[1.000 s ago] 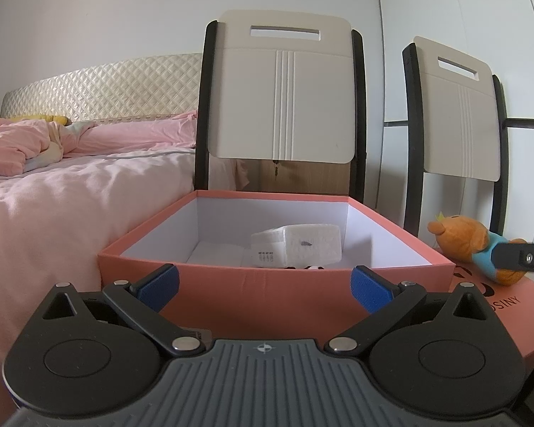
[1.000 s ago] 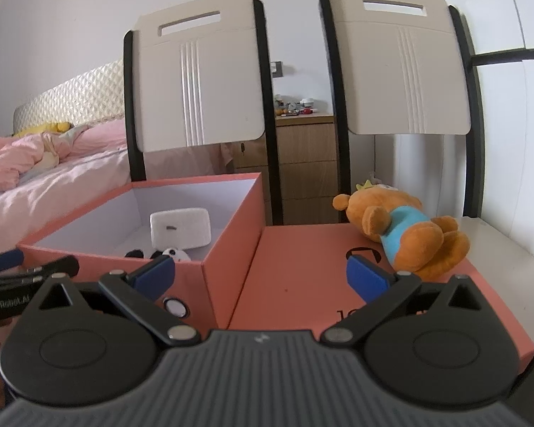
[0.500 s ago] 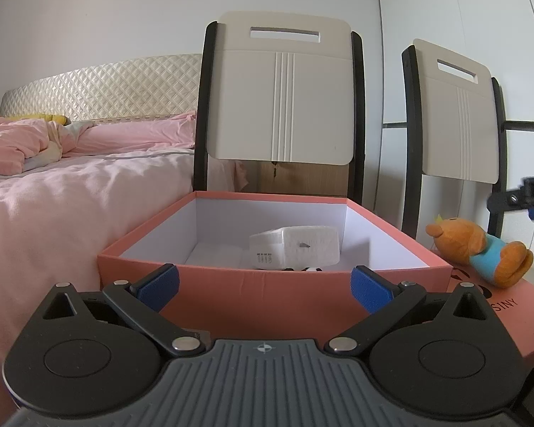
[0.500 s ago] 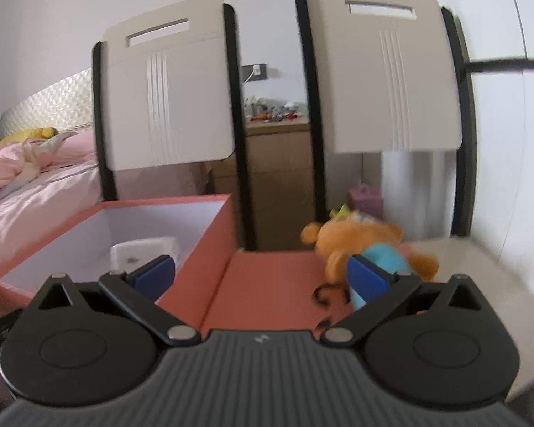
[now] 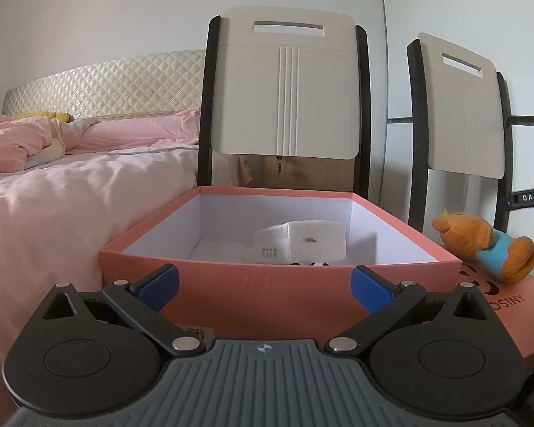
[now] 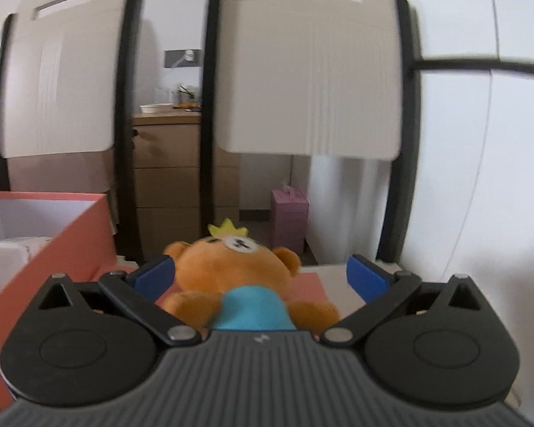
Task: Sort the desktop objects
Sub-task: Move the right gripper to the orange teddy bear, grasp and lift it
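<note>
An orange plush bear (image 6: 238,277) in a blue shirt lies on a salmon box lid (image 6: 311,283); it also shows in the left wrist view (image 5: 487,242). My right gripper (image 6: 261,275) is open, with the bear between its blue pads (image 6: 366,275), not clamped. An open salmon box (image 5: 274,284) holds a white pouch (image 5: 302,242) and a small black-and-white item. My left gripper (image 5: 265,284) is open and empty in front of the box's near wall.
Two cream chairs (image 5: 286,89) (image 6: 313,82) stand behind the box. A bed with pink bedding (image 5: 53,185) lies to the left. A wooden drawer cabinet (image 6: 167,178) and a pink bag (image 6: 290,220) stand further back.
My right gripper has moved right and forward until the bear lies between its open fingers. It has left the left wrist view. The left gripper has stayed still.
</note>
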`<state>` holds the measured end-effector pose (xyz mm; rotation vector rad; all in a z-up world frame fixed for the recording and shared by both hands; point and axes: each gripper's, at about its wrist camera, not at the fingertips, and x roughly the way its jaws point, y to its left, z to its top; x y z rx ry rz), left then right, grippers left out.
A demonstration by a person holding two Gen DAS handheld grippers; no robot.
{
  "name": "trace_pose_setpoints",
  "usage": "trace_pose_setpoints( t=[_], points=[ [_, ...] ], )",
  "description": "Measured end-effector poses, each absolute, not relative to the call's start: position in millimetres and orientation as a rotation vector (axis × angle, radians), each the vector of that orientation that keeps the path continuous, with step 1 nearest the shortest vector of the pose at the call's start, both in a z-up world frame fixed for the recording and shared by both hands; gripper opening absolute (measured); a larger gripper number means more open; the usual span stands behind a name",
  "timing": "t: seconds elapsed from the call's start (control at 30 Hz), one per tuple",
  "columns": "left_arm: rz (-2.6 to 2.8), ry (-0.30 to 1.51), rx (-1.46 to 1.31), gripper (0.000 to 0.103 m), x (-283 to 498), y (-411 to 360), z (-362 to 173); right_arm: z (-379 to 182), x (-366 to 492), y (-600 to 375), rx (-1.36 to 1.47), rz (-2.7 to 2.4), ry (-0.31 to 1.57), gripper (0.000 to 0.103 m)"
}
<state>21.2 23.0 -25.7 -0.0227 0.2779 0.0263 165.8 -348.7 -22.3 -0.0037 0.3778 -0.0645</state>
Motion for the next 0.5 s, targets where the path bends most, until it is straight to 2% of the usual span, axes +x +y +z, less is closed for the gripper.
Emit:
trace_pose_setpoints(
  t=[0.5],
  points=[
    [0.026, 0.279, -0.01, 0.103, 19.3, 18.7, -27.5, -64.1, 184.5, -357.8, 0.062, 0.021, 0.549, 0.103]
  ],
)
